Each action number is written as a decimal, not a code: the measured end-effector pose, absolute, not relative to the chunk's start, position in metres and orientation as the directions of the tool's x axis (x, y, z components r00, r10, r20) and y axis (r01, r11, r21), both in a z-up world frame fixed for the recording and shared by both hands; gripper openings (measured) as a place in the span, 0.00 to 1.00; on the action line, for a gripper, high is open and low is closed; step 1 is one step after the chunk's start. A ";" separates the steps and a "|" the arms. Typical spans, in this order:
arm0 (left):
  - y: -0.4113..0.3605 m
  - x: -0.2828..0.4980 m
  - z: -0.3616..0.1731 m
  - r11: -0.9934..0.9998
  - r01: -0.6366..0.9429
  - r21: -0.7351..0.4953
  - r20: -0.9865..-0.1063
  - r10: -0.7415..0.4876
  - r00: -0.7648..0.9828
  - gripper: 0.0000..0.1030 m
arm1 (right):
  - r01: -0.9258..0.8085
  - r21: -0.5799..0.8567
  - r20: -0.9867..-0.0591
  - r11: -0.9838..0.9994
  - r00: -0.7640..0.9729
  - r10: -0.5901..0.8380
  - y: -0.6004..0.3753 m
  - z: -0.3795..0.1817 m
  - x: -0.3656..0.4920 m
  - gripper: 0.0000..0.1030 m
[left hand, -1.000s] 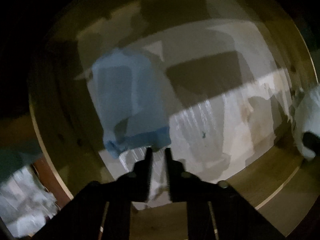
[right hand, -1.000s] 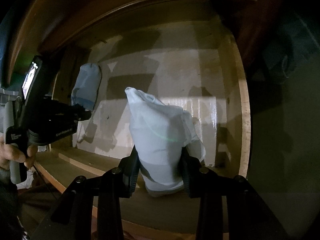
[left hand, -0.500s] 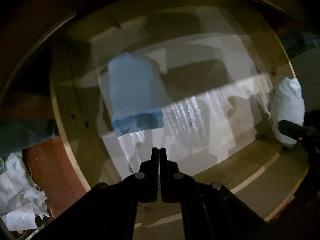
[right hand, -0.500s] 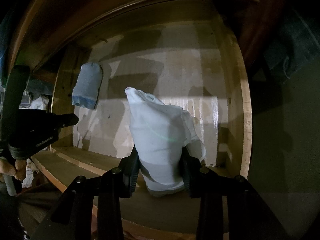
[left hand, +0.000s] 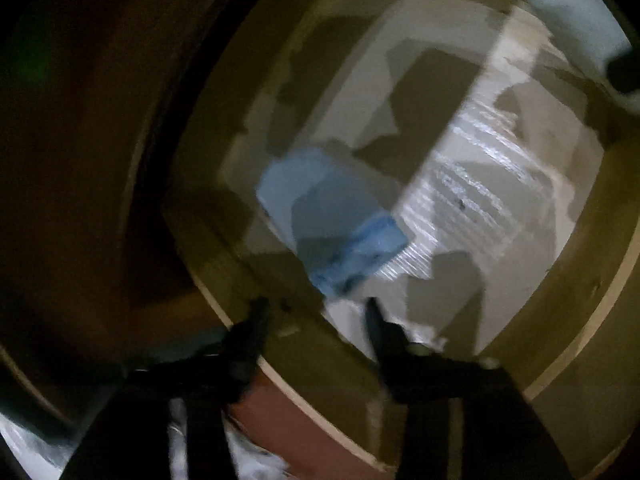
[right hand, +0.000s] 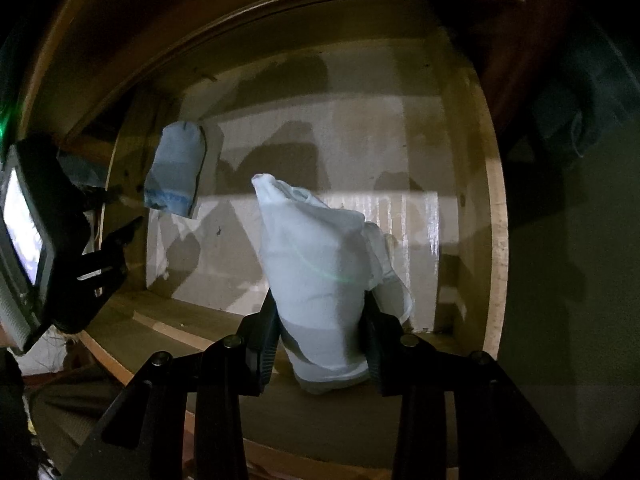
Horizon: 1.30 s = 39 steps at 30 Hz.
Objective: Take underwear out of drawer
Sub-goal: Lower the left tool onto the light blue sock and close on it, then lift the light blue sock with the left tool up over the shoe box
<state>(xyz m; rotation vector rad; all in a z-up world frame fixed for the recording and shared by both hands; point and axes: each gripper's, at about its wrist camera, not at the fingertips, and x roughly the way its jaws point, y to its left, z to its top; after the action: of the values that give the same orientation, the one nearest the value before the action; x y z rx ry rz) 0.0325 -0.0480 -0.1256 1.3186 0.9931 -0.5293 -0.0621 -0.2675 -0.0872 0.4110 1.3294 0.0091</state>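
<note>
A folded light-blue underwear [left hand: 332,220] with a darker blue waistband lies on the drawer's white-lined bottom near its left wall; it also shows in the right wrist view [right hand: 176,168]. My left gripper [left hand: 316,312] is open, just short of the blue piece, tilted and blurred; it also shows at the left of the right wrist view [right hand: 116,220]. My right gripper [right hand: 320,320] is shut on a bundled white underwear [right hand: 320,256], held above the drawer's front part. The white bundle shows in the left wrist view's top right corner [left hand: 568,8].
The wooden drawer [right hand: 492,208] has pale side walls and a shiny white liner [right hand: 416,224]. Its front edge [left hand: 576,344] curves below the grippers. A dark wooden cabinet frame [right hand: 240,12] overhangs the back. White crumpled cloth [left hand: 248,460] lies outside at bottom left.
My left gripper has opened from shut, rolled to a tilt and come closer to the blue underwear. The right gripper holds the white bundle still.
</note>
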 end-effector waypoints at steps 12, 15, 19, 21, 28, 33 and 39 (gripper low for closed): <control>-0.077 0.019 -0.136 -0.070 0.807 0.586 -0.797 0.128 0.590 0.62 | 0.230 0.301 -0.938 0.925 0.245 0.245 -0.266 -0.088 -0.061 0.35; -0.062 0.018 -0.154 -0.185 0.818 0.545 -0.808 0.143 0.571 0.62 | 0.239 0.309 -0.936 0.920 0.247 0.250 -0.268 -0.088 -0.062 0.35; -0.058 0.015 -0.160 -0.290 0.814 0.503 -0.823 0.125 0.554 0.62 | 0.241 0.316 -0.934 0.918 0.248 0.256 -0.268 -0.088 -0.061 0.35; -0.058 0.018 -0.161 -0.304 0.807 0.506 -0.827 0.096 0.555 0.62 | 0.242 0.320 -0.933 0.916 0.246 0.261 -0.268 -0.088 -0.061 0.35; -0.072 0.034 -0.160 -0.321 0.840 0.437 -0.873 0.073 0.482 0.62 | 0.250 0.340 -0.928 0.907 0.246 0.281 -0.272 -0.088 -0.064 0.35; -0.077 0.047 -0.160 -0.283 0.864 0.416 -0.895 0.039 0.444 0.62 | 0.250 0.342 -0.928 0.906 0.239 0.285 -0.271 -0.089 -0.063 0.36; -0.090 0.056 -0.163 -0.283 0.864 0.416 -0.902 -0.009 0.431 0.62 | 0.252 0.342 -0.929 0.905 0.237 0.285 -0.270 -0.088 -0.061 0.36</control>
<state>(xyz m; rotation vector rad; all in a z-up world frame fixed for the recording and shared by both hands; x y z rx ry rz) 0.0557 -0.0903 -0.1634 1.6292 0.7626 -1.0348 -0.0612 -0.2697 -0.0884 0.4741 1.3464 0.0238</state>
